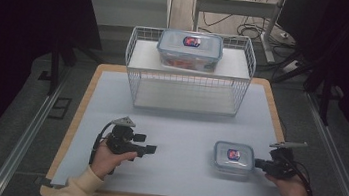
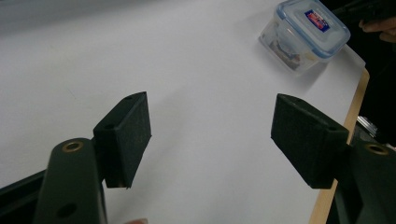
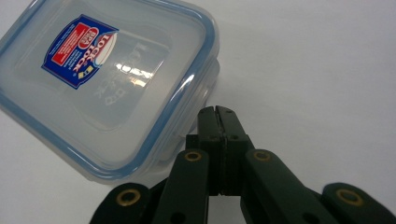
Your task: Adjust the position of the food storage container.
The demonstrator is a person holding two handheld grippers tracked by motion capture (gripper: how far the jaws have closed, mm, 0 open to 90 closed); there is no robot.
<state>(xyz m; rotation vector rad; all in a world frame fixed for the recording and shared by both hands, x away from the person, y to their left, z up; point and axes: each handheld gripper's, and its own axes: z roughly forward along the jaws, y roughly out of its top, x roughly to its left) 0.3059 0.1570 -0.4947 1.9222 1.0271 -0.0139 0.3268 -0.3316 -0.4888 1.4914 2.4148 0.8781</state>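
A small clear box with a blue-rimmed lid and a red and blue label (image 1: pixel 232 158) sits on the white mat at the front right. My right gripper (image 1: pixel 256 163) is shut, with nothing between its pads, and its tips are right at the box's right side. In the right gripper view the closed tips (image 3: pixel 217 112) sit by the lid's corner edge of the box (image 3: pixel 102 79); whether they touch it I cannot tell. My left gripper (image 1: pixel 150 149) rests at the front left, pointing right. Its jaws (image 2: pixel 210 135) stand open and empty, with the box (image 2: pixel 306 35) far off.
A white wire rack (image 1: pixel 134 80) stands at the back of the mat, and a larger clear box with a blue-rimmed lid (image 1: pixel 189 49) sits on its top shelf. The wooden table edge (image 1: pixel 69 135) frames the mat. Bare mat (image 1: pixel 183 129) lies between the two grippers.
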